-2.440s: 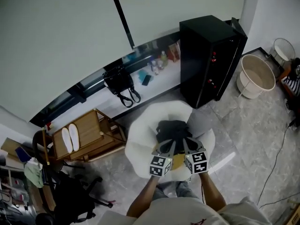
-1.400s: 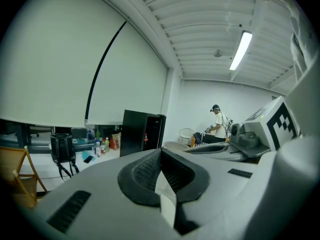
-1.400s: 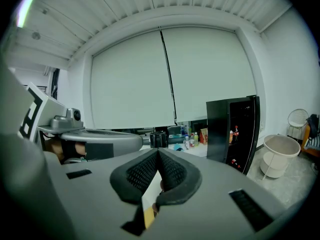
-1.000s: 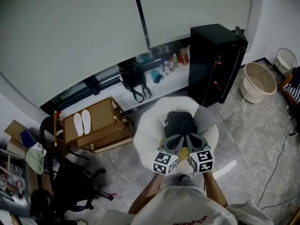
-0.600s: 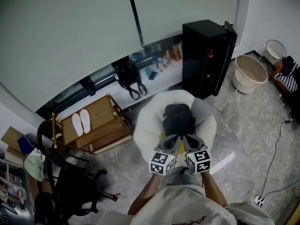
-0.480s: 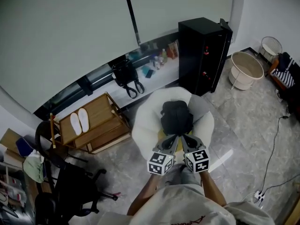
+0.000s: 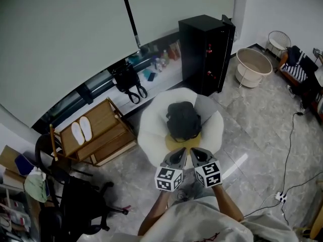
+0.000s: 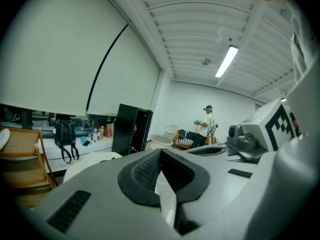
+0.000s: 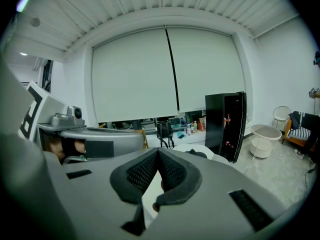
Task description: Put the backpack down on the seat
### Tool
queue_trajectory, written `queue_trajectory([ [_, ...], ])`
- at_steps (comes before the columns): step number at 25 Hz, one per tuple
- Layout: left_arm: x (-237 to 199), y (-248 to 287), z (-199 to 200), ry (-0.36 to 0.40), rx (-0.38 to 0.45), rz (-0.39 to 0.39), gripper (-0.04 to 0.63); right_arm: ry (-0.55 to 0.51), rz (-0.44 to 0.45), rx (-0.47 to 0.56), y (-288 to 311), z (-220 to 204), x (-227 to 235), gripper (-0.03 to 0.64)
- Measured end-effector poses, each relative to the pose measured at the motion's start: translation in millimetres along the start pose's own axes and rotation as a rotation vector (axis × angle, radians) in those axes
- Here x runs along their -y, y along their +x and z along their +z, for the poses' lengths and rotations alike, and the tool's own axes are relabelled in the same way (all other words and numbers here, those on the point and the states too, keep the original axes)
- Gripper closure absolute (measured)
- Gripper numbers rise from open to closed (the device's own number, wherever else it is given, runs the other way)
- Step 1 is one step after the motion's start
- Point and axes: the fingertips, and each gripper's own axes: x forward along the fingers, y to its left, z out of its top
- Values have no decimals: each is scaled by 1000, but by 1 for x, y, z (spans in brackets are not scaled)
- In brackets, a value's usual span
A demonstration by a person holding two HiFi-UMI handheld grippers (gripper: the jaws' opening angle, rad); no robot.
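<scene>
Seen from above, a black office chair stands at the near left. To its right, a wooden rack carries a pair of white slippers. Farther back, a black bag hangs against a long window ledge. In the middle sits a round white seat, and the black backpack rests on it, lying over a yellow cushion. Just near of the seat, the left hand-held gripper and the right hand-held gripper point side by side toward the backpack without touching it. Each has its jaws pressed together on nothing. At the far right stand a tall black cabinet and a pale round tub.
</scene>
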Motion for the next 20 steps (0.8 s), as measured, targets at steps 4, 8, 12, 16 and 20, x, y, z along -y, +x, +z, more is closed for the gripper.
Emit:
queue_trajectory([
  [4, 8, -7, -6, -4, 0, 15, 565, -4, 16, 2, -10, -3, -4, 590],
  [8, 15, -11, -5, -2, -2, 32, 565, -1, 30, 7, -19, -4, -3, 591],
  [12, 25, -8, -4, 11, 1, 41, 565, -6, 40, 12, -29, -7, 3, 590],
  [16, 43, -5, -4, 8, -1, 53, 565, -3, 36, 11, -48, -11, 14, 591],
  [20, 69, -3, -7, 24, 6, 67, 565, 0, 22, 18, -71, -16, 31, 591],
])
